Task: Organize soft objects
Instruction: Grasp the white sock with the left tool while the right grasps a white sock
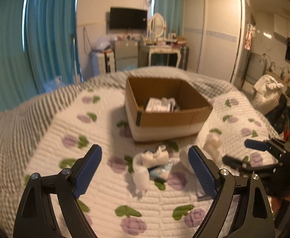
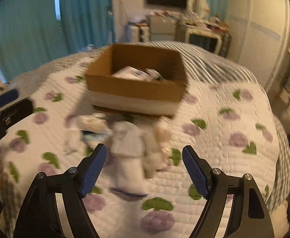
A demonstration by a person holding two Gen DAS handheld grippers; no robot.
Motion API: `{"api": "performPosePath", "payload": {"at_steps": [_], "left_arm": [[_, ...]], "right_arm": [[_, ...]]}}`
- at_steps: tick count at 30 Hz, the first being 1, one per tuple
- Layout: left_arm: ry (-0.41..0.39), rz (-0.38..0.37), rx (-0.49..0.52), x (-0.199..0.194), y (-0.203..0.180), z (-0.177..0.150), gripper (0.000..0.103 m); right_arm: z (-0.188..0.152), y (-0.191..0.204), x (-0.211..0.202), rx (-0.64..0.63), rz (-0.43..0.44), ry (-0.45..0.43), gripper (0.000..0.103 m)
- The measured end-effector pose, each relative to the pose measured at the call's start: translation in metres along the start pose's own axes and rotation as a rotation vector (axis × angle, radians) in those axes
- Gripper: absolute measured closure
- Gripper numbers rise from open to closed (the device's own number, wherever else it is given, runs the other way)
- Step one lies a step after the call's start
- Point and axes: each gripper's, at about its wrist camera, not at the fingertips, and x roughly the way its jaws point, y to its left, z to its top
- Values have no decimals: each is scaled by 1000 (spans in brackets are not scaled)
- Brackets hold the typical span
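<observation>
The soft things lie in a small heap on the bed, just in front of the cardboard box (image 2: 135,79). Nearest the right gripper (image 2: 144,170) is a white sock (image 2: 128,154), long and limp, and a fluffy cream piece (image 2: 160,136) touches it on one side. More to the left lie a white bundle (image 1: 155,156), a light-blue item (image 1: 160,170) half under it, and a white roll (image 1: 140,174). The box has already some white packs inside, w/ room left.

Both tongs stand wide and hold nothing. The left gripper (image 1: 145,170) hovers over the bundle; the right one has the sock between its open fingers but is not closed on it.

What can go wrong, I think: the pieces touch each other, so a pinch on the sock may drag also the fluffy piece, and one can drop before the box. A limp sock can slip out if only a thin edge is caught. Both pictures are blurred, esp. the right view, so the aim may miss. The two grippers are near, they may bump.

The surface is a quilt (image 2: 214,158), white w/ purple flowers and green leaves; it is soft, so fingers may grab the cover too. Around: teal curtains (image 1: 45,39), a wall TV (image 1: 128,18), a dressing table (image 1: 162,49), a white wardrobe (image 1: 218,35).
</observation>
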Motion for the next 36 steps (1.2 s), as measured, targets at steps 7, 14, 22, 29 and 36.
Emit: {"api": "performPosePath", "payload": {"at_steps": [7,14,22,29,36], "left_arm": [[84,-28,-11,37,-5,-18,13],[146,-18,1,55,-8,-29,13],[148,-40,48,47,-30,-23,13],[162,-87,107,51,-71,-20,14],[245,-98,97,91,-104,-27,15]], "right_arm": [[-11,-26,49,74,5,131,49],[-12,-18,69,76,109,158,72],[-10,-24,44,101,144,95,77],[1,-45,-1,93,108,-8,77],[5,-64,1,93,54,-8,77]]}}
